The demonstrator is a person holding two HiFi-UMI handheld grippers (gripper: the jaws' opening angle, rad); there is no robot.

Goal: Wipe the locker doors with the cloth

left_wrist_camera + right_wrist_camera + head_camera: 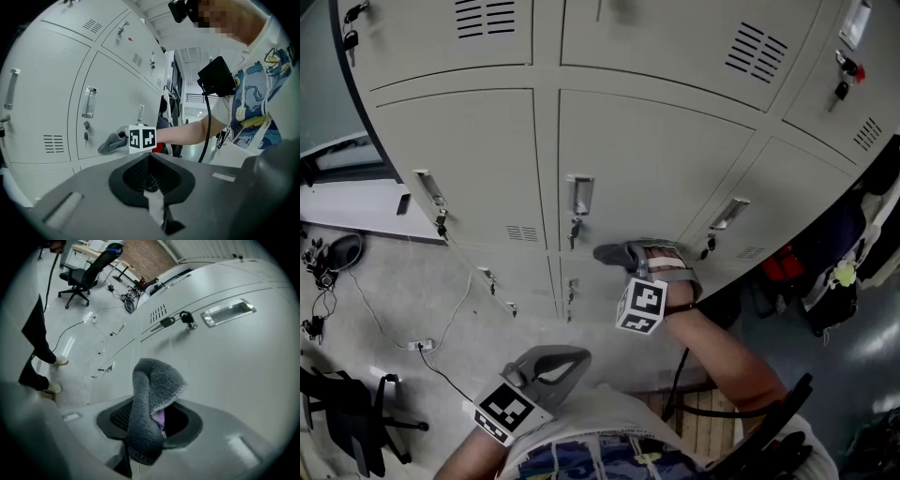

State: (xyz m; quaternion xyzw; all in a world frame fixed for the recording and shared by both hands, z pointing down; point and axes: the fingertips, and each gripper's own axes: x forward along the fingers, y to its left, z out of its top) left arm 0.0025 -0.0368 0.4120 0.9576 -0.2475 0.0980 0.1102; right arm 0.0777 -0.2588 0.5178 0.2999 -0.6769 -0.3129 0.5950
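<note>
The right claw [630, 255] is clamping down on the dark grey fluffy cloth [151, 394]. A thick fold is spilling up over the jaws, so the soft pile rather than hard plastic is facing the metal. That cloth is sitting low on the middle pale grey metal locker door [656, 159], below and a little to the right of the chrome recessed handle [579, 194] with its small dangling key [574, 231]. It appears to be pressing against the panel close to the door's bottom edge. The person's arm is reaching well forward and down to get it there.

The left claw [570, 356] is hanging back by the person's body, well apart from the lockers. Its jaws are sitting together with nothing between them. My read is that it is simply being parked out of the way, since one cloth needs only one claw.

As for progress, I am judging this as mid-wipe on one door, with the neighbouring doors to either side and the row above waiting. Next up, the sweep will be needing steady pressure, and the one thing to watch is that key: a loose fold could be snagging on it.
</note>
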